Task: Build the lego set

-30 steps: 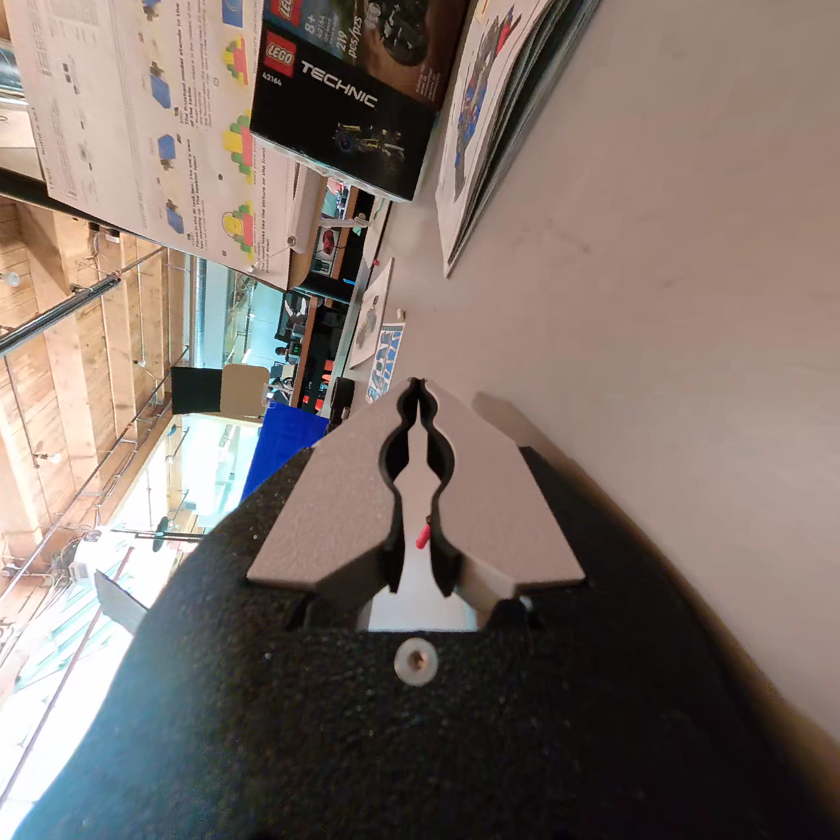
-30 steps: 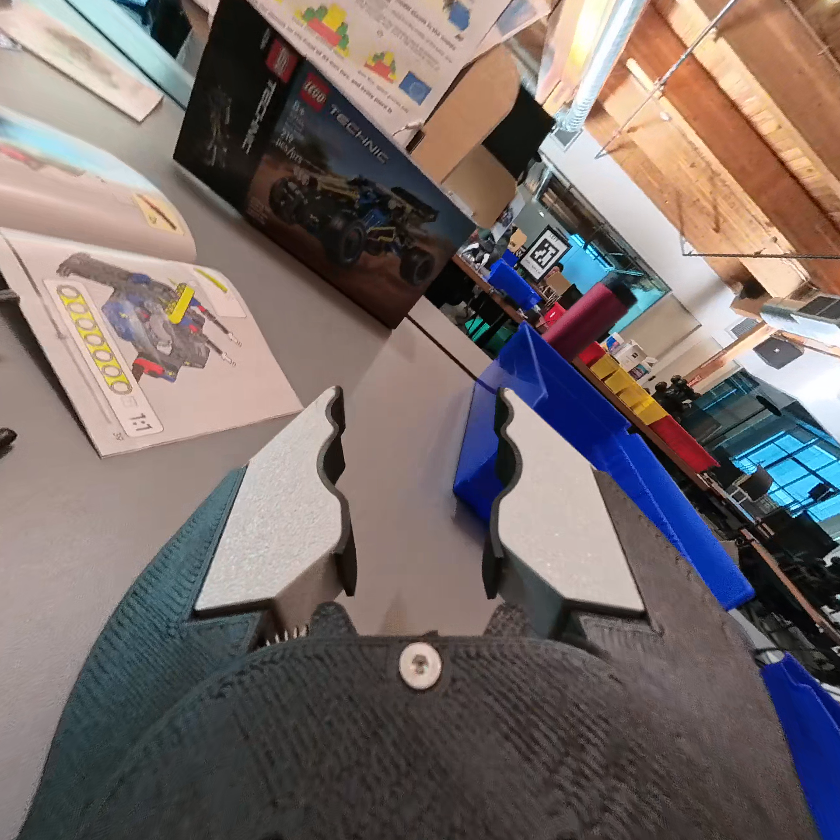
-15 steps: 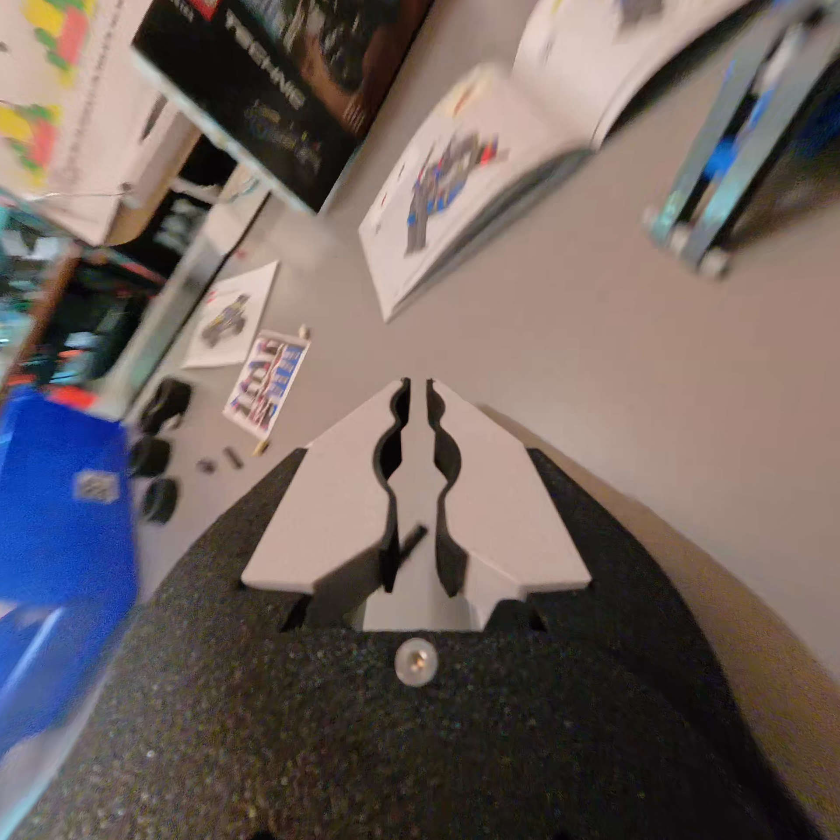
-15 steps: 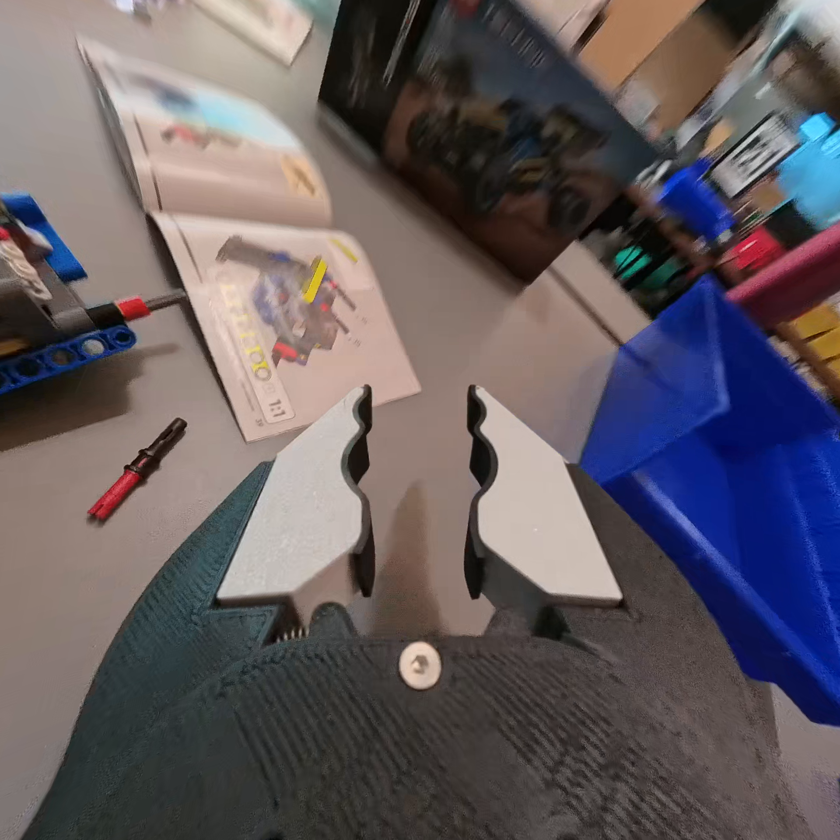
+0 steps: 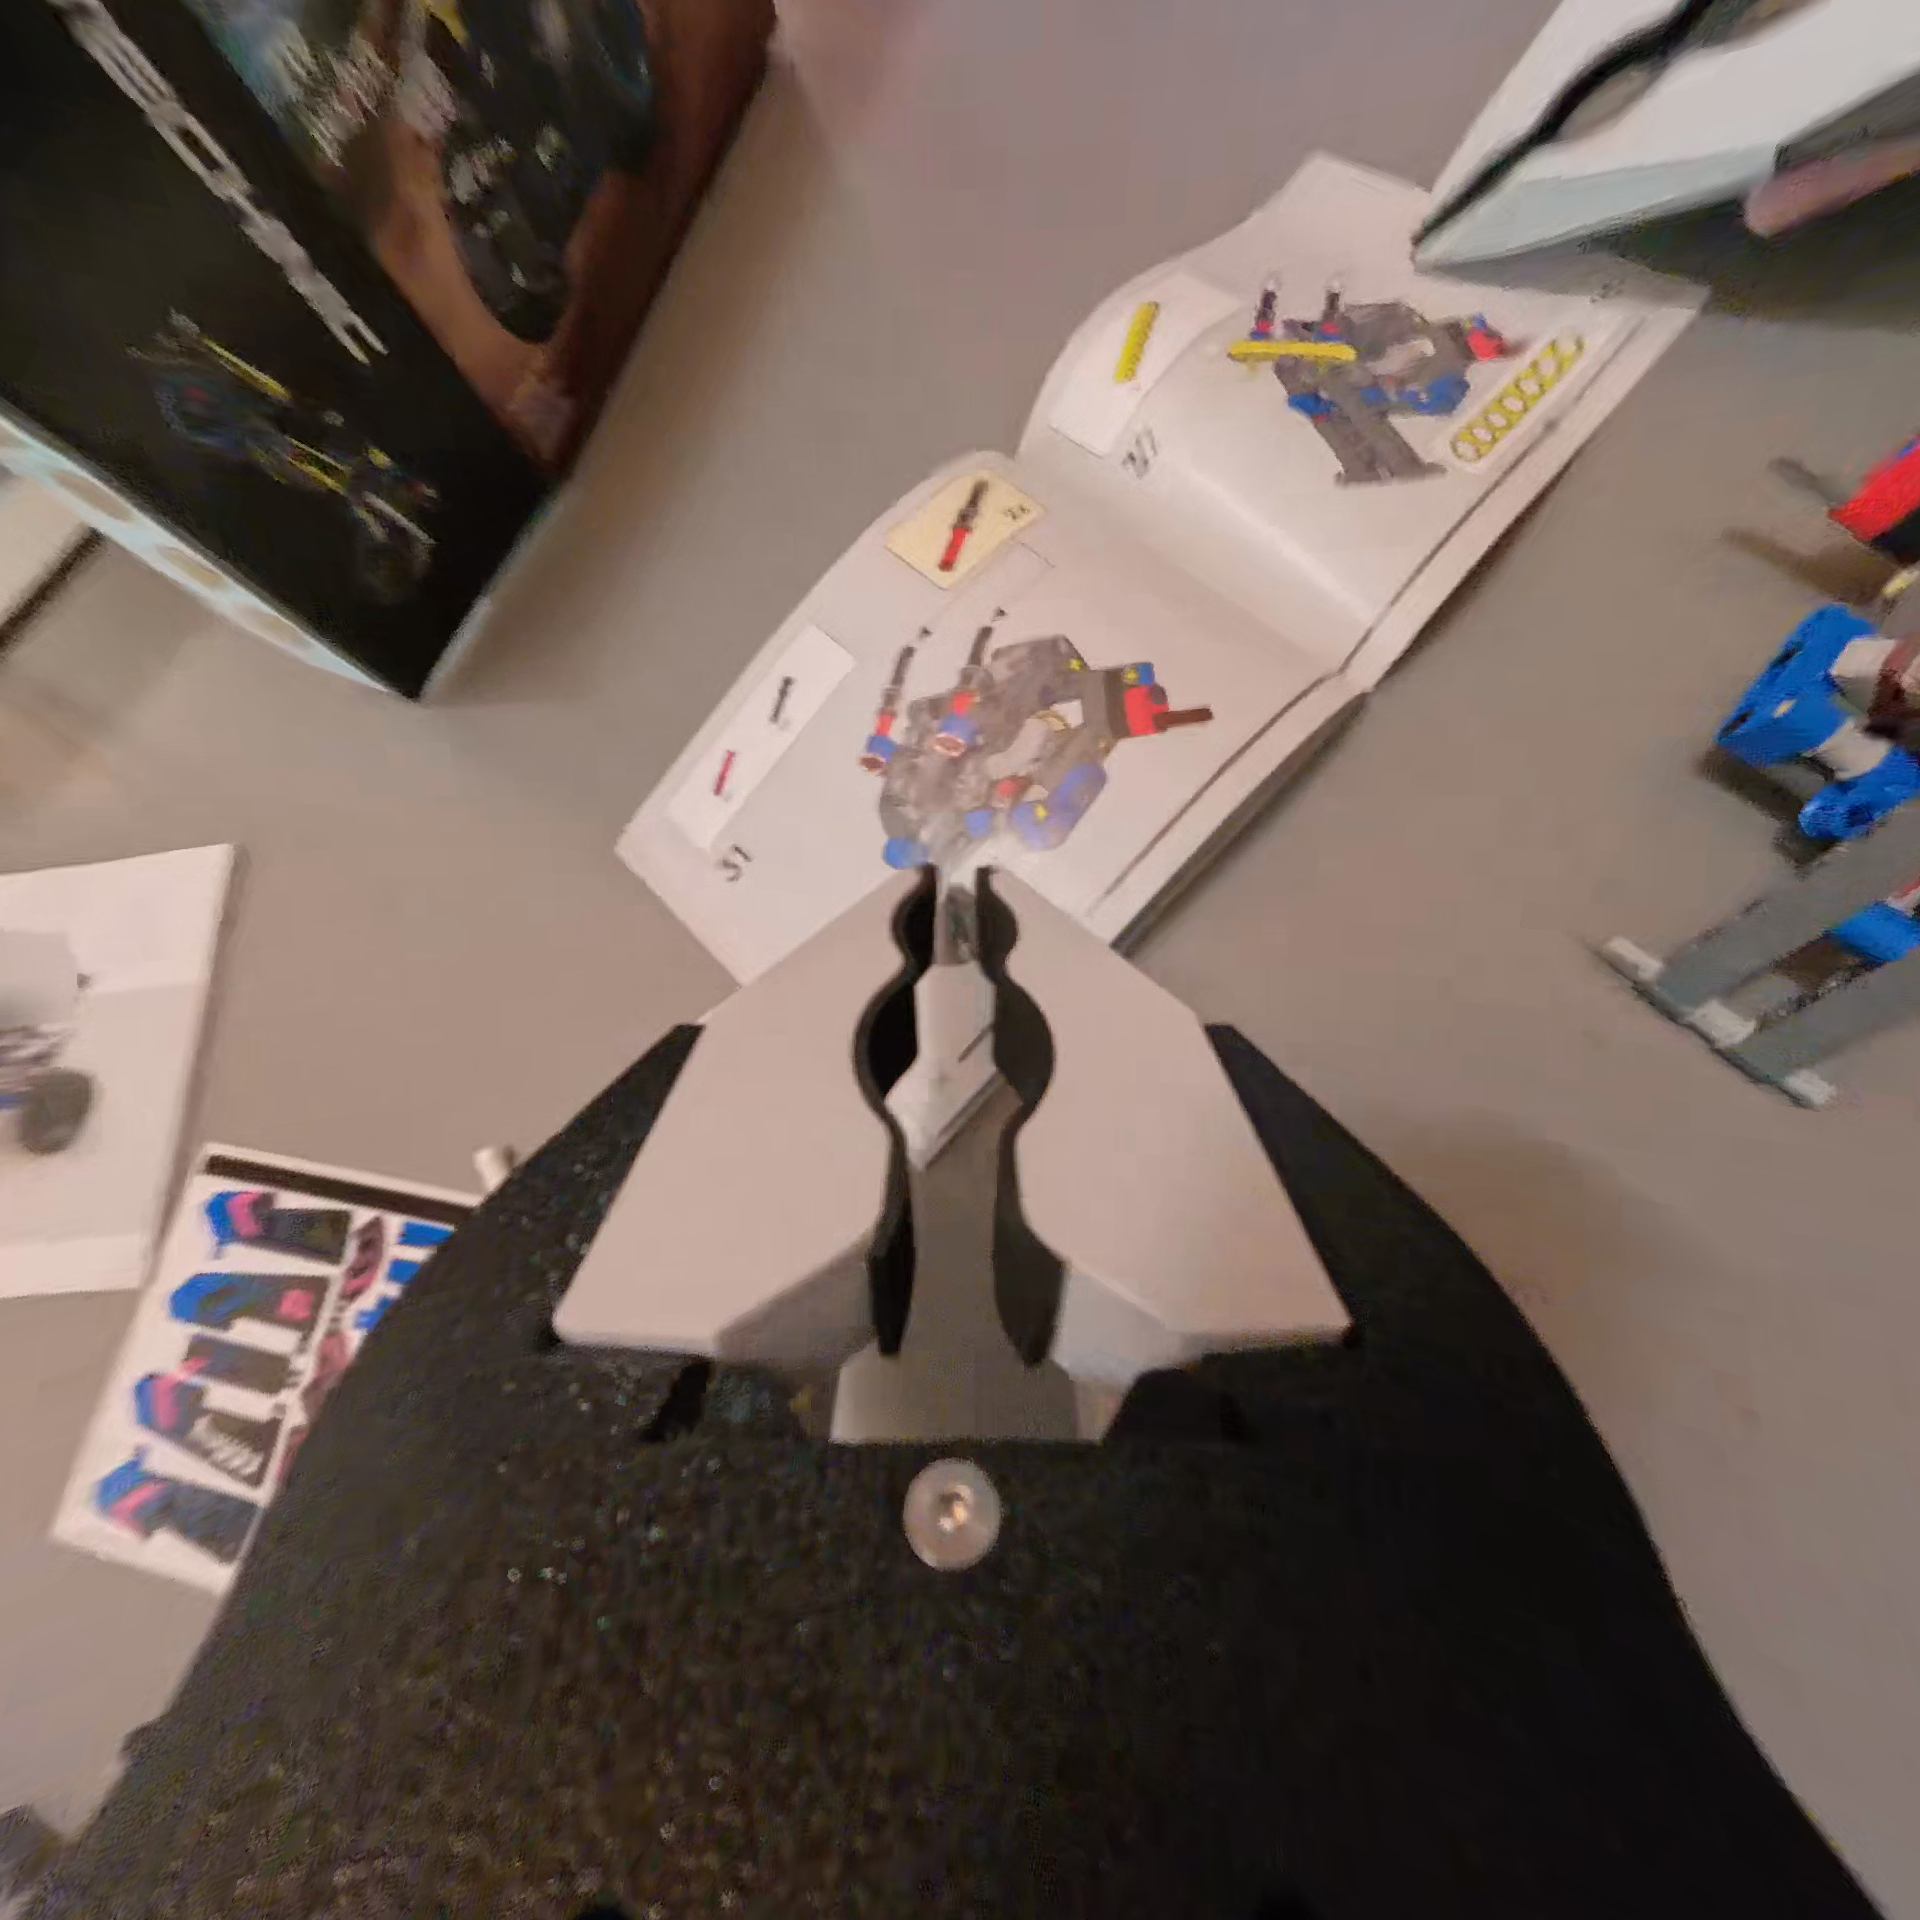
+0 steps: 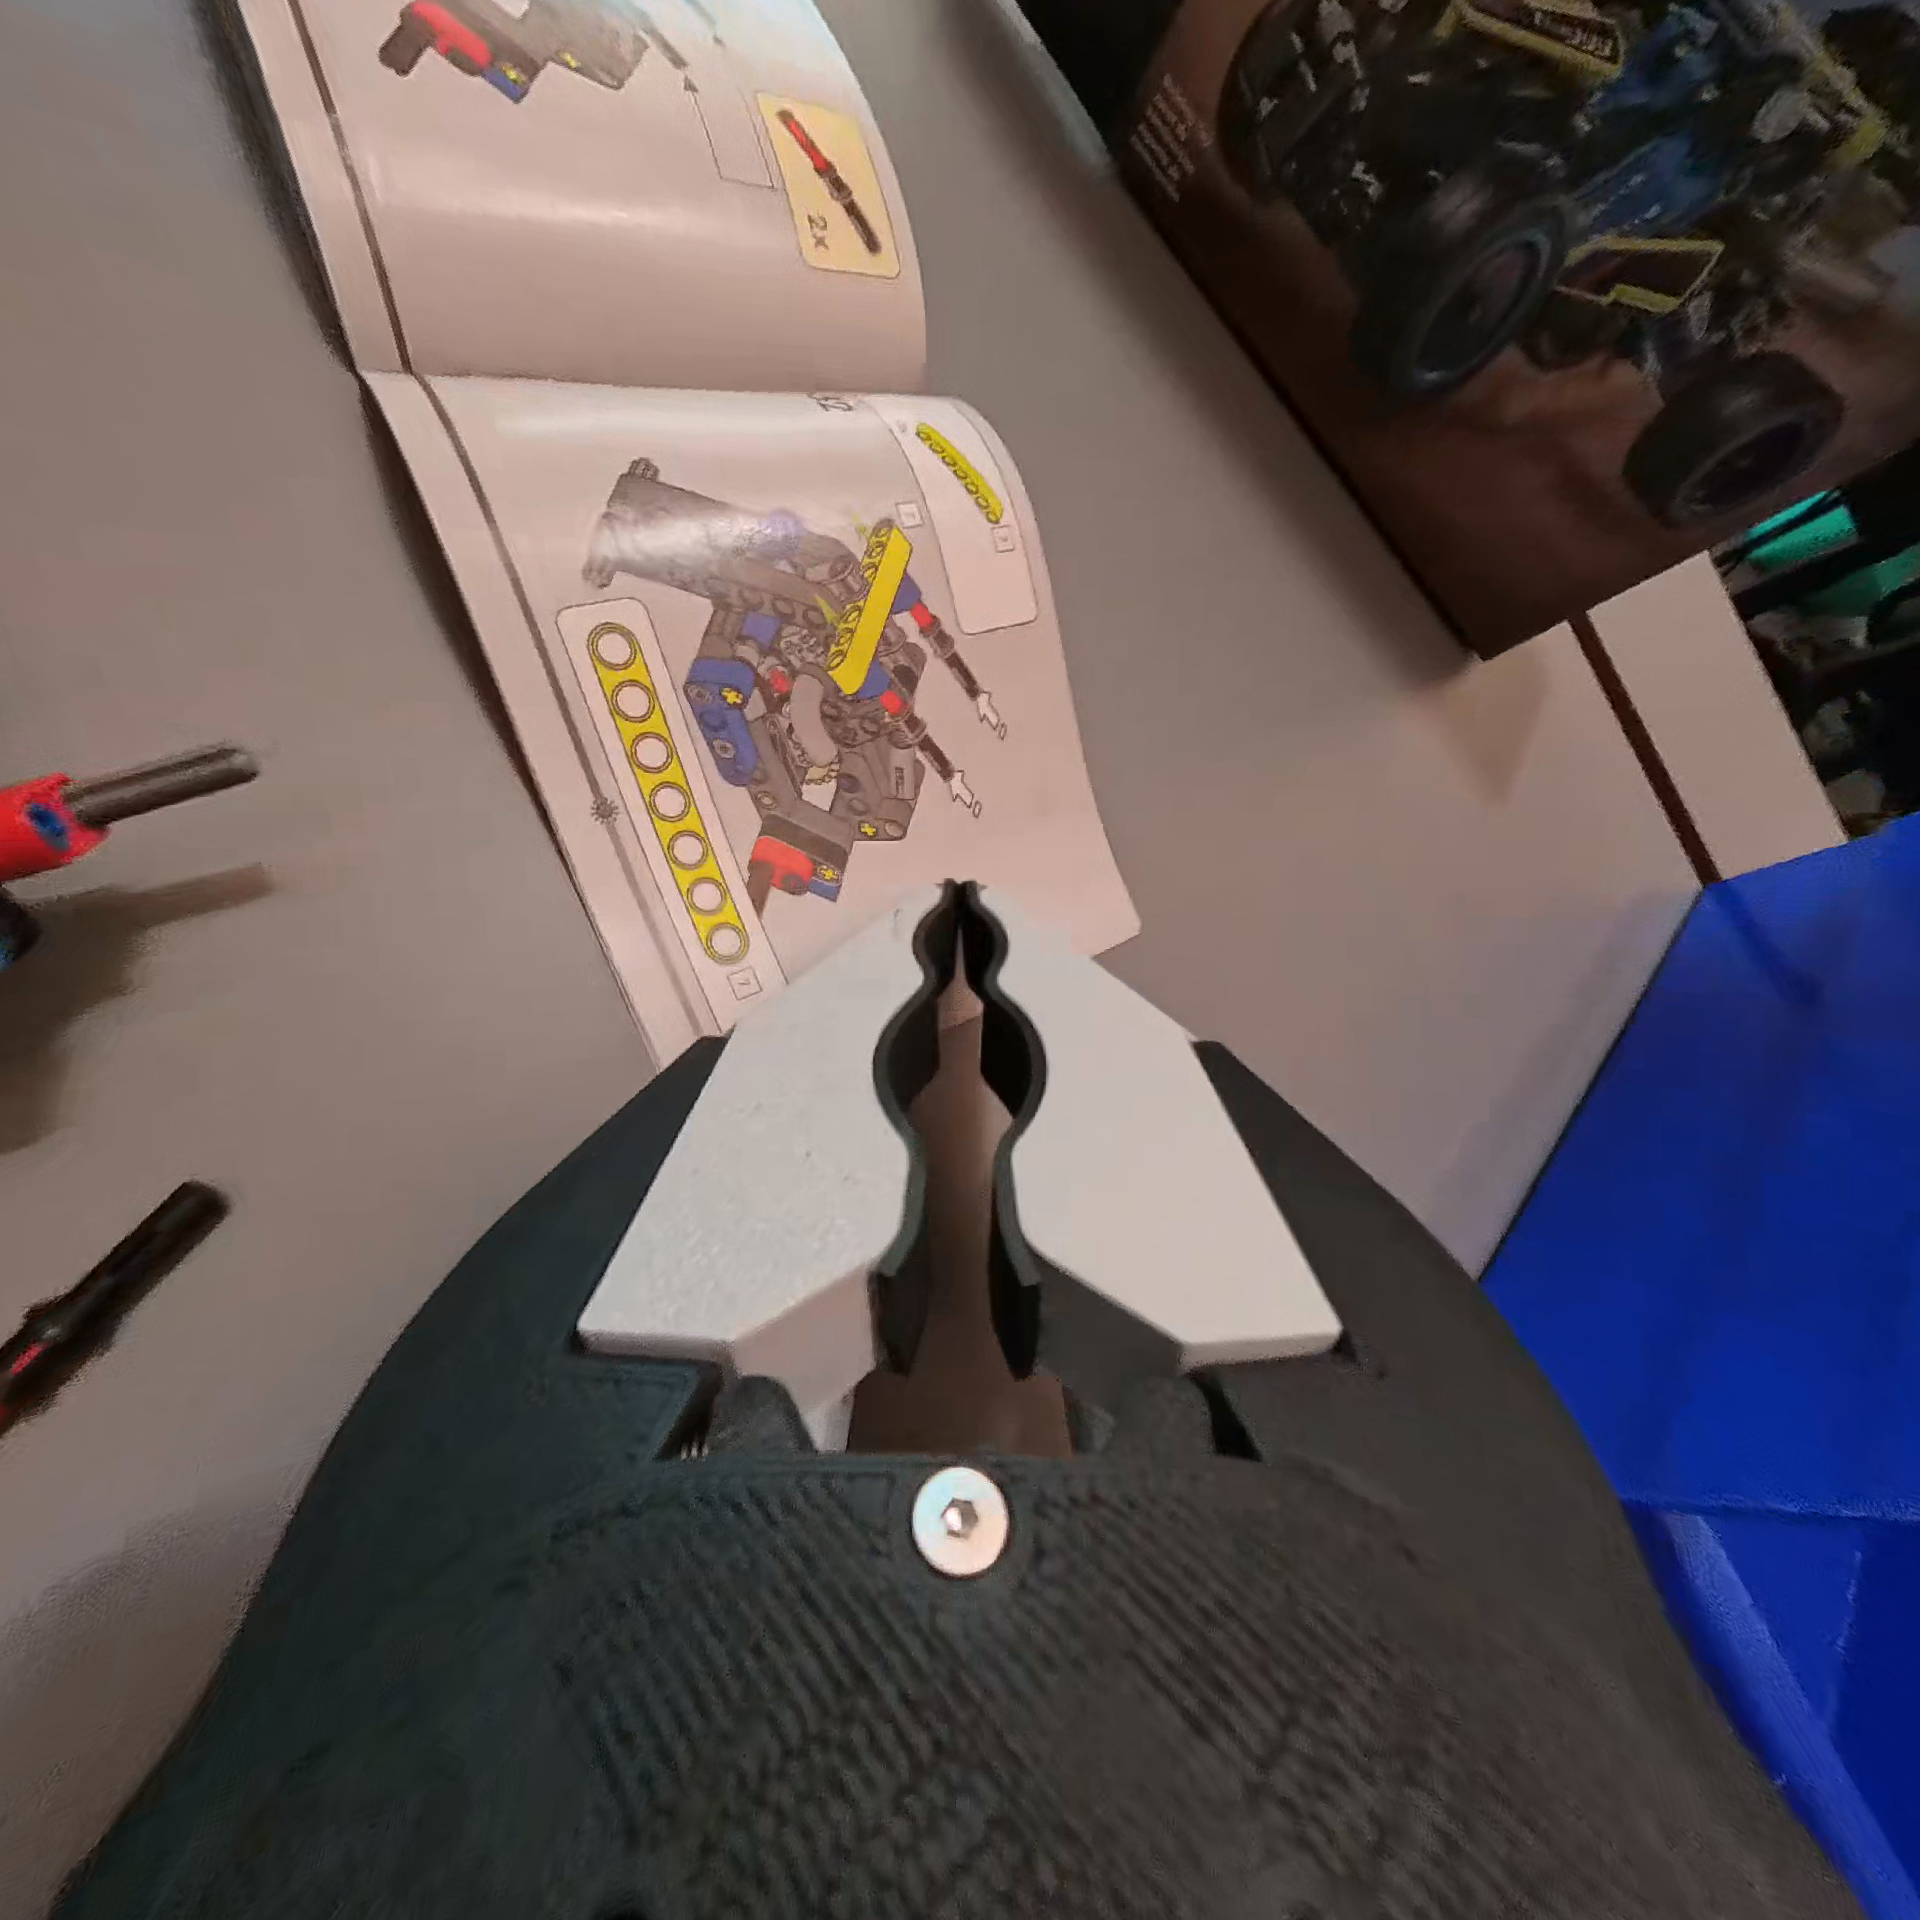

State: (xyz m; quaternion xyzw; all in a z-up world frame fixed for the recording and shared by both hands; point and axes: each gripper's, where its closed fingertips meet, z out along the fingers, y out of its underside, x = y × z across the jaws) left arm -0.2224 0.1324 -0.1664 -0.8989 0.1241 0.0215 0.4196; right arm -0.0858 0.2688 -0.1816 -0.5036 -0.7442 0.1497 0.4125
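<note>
My left gripper [image 5: 956, 883] hangs over the near corner of an open instruction booklet [image 5: 1195, 582] on the grey table [image 5: 416, 883]. Its tips stand only a thin slit apart. My right gripper [image 6: 958, 888] is shut with its tips touching and nothing between them, above the near edge of the same booklet [image 6: 727, 499]. Its pale fingers [image 5: 1662, 156] also show closed at the top right of the left wrist view. A black and red pin [image 6: 104, 1299] lies on the table to the right gripper's left.
A dark toy box [image 5: 312, 260] stands behind the booklet, also in the right wrist view [image 6: 1507, 260]. A blue, grey and red brick model [image 5: 1829, 727] sits at the right; its red part with a dark axle [image 6: 104, 795] shows too. A blue bin [image 6: 1714, 1247] is at right. A sticker sheet [image 5: 239, 1351] lies at left. My hands' fingertips stand some 20 cm from each other.
Both grippers have swung down to look at the table and booklet. My right gripper's pads came together from wide open with nothing between them. My left gripper's tips parted by a slit.
</note>
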